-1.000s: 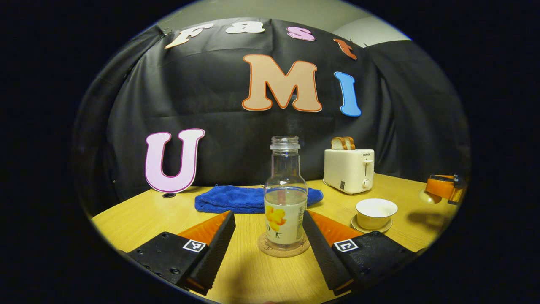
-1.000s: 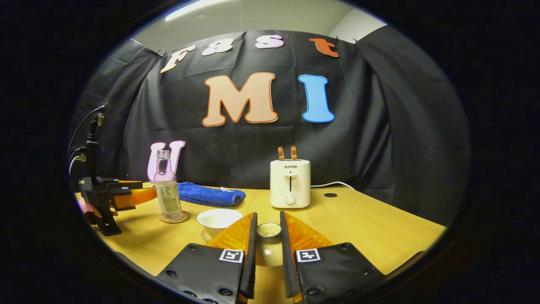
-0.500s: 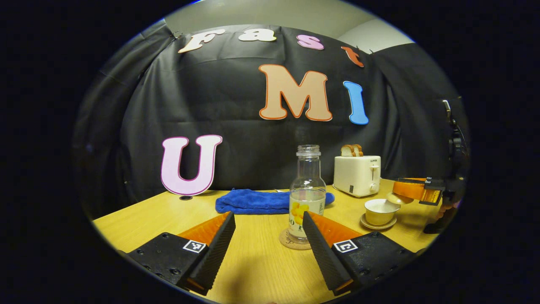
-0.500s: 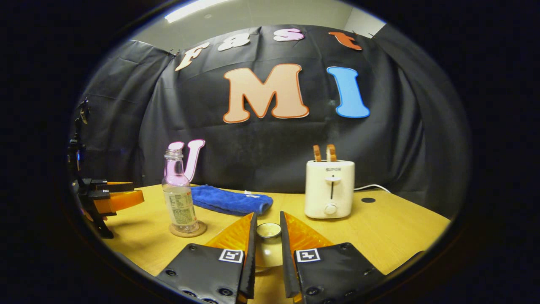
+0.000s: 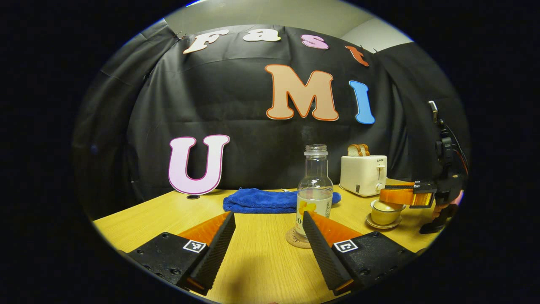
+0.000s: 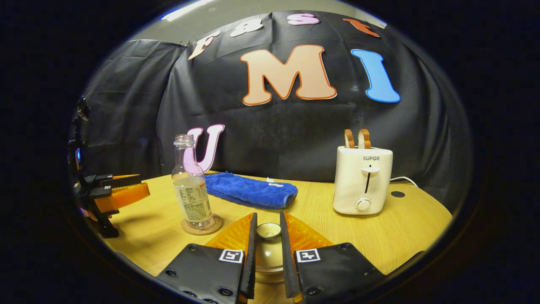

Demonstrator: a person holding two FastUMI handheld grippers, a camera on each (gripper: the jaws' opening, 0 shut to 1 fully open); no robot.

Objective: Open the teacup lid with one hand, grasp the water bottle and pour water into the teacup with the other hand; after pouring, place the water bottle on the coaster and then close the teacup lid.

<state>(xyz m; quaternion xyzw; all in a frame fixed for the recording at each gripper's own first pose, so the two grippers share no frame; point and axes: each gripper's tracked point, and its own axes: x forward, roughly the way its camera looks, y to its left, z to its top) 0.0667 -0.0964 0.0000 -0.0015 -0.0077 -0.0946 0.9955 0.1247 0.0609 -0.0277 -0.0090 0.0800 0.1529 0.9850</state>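
Nearest, the right hand-held gripper [image 6: 267,236] pinches the teacup lid [image 6: 268,230] by its knob over the teacup [image 5: 384,212]. Beyond, the left hand-held gripper [image 5: 268,223] gapes wide, holding nothing, just short of the water bottle [image 5: 314,195], upright on its coaster [image 5: 296,240] on the worktop [image 5: 257,270].

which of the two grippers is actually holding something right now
The right gripper: its fingers are closed on the teacup lid, and the left gripper view shows it over the teacup. The left gripper is wide open, with the water bottle standing free on the coaster.
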